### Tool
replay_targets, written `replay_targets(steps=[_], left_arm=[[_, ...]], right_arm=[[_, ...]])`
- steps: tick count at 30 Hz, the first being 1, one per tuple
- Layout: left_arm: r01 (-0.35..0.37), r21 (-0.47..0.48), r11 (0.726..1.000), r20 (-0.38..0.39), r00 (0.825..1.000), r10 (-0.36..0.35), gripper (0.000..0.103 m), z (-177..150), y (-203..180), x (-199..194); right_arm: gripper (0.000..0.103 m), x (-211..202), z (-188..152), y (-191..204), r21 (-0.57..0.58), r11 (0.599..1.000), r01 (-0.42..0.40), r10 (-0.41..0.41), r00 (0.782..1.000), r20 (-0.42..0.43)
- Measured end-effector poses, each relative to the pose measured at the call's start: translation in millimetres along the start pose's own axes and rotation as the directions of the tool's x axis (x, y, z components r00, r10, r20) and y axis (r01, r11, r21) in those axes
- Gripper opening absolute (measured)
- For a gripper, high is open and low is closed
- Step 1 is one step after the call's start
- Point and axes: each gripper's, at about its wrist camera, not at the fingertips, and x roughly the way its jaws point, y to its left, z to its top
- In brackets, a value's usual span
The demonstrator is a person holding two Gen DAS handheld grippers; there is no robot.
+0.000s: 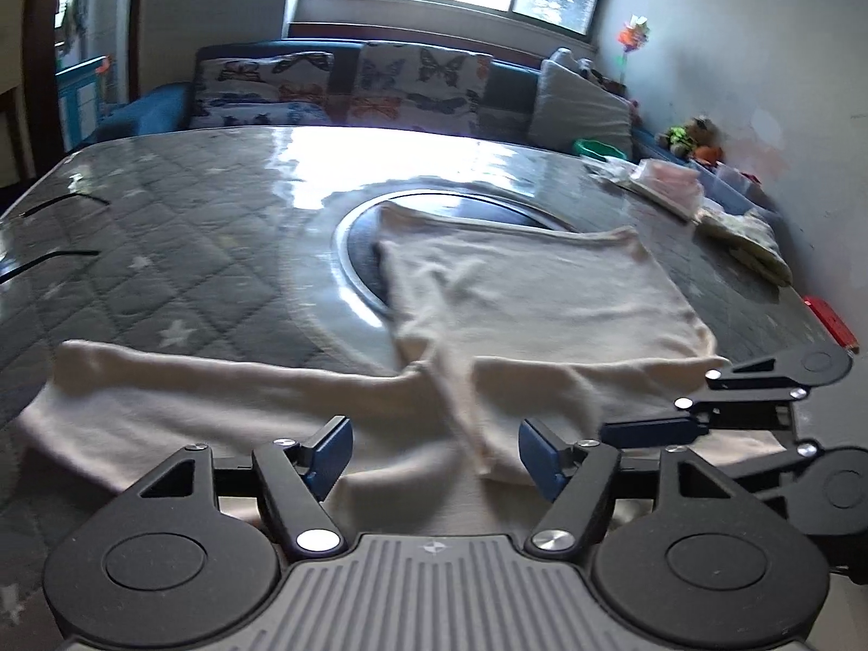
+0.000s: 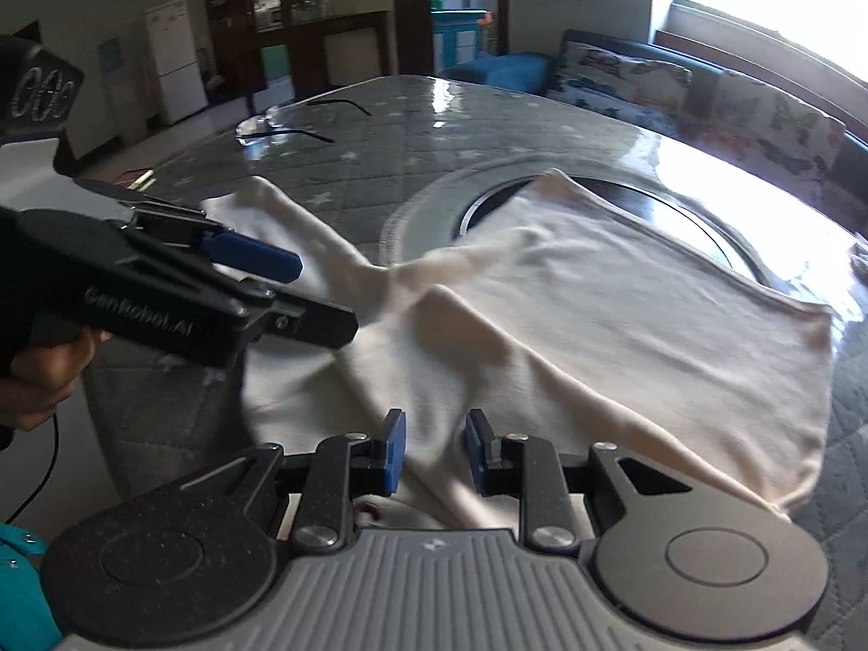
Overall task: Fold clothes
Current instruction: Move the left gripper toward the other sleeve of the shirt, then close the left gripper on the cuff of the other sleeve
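A cream long-sleeved top (image 1: 542,298) lies on the table, one sleeve stretched out to the left and the other folded across its near part. It also shows in the right wrist view (image 2: 624,320). My left gripper (image 1: 434,455) is open, its blue pads wide apart just above the near edge of the cloth, holding nothing. My right gripper (image 2: 431,453) is open with a narrower gap, a ridge of the cloth lying between its pads. The right gripper shows at the right in the left wrist view (image 1: 700,407). The left gripper shows at the left in the right wrist view (image 2: 282,282).
The table (image 1: 163,249) has a grey quilted star-patterned cover under clear plastic, with a round dark inset (image 1: 423,211) in the middle. Bags and packets (image 1: 667,184) lie at its far right, a red object (image 1: 830,320) near the right edge. A sofa with butterfly cushions (image 1: 347,87) stands behind.
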Motion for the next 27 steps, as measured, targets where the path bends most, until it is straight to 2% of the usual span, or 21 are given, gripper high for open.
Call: replay_targets(steps=[9, 15, 18, 22, 25, 27], left_arm=[[-0.111, -0.098, 0.989, 0.015, 0.994, 0.113, 0.075, -6.4, 44.2, -12.2], [-0.199, -0.180, 0.963, 0.018, 0.978, 0.206, 0.076, -9.4, 73.1, -20.3], [-0.253, -0.224, 0.941, 0.021, 0.964, 0.264, 0.077, -9.4, 88.6, -24.2], [-0.329, -0.308, 0.892, -0.001, 0.938, 0.346, 0.077, -8.7, 114.9, -26.6], [-0.369, -0.359, 0.857, -0.017, 0.921, 0.389, 0.077, -7.9, 132.3, -26.8], [-0.381, -0.374, 0.846, -0.025, 0.916, 0.401, 0.075, -7.3, 138.7, -25.4]], right_arm=[[0.024, 8.9, 8.3, 5.8, 0.018, 0.999, -0.041, 0.041, 0.999, 0.011], [0.025, 12.4, 9.4, 21.2, -0.024, 0.997, -0.073, 0.073, 0.997, 0.021], [0.026, 16.2, 10.1, 22.6, -0.015, 0.997, -0.078, 0.078, 0.997, 0.013], [0.030, 15.5, 9.4, 26.4, -0.024, 0.996, -0.080, 0.081, 0.997, 0.017], [0.031, 9.0, 10.3, 24.7, -0.018, 0.997, -0.076, 0.077, 0.997, 0.032], [0.031, 4.9, 11.2, 23.5, -0.015, 0.997, -0.069, 0.070, 0.997, 0.042]])
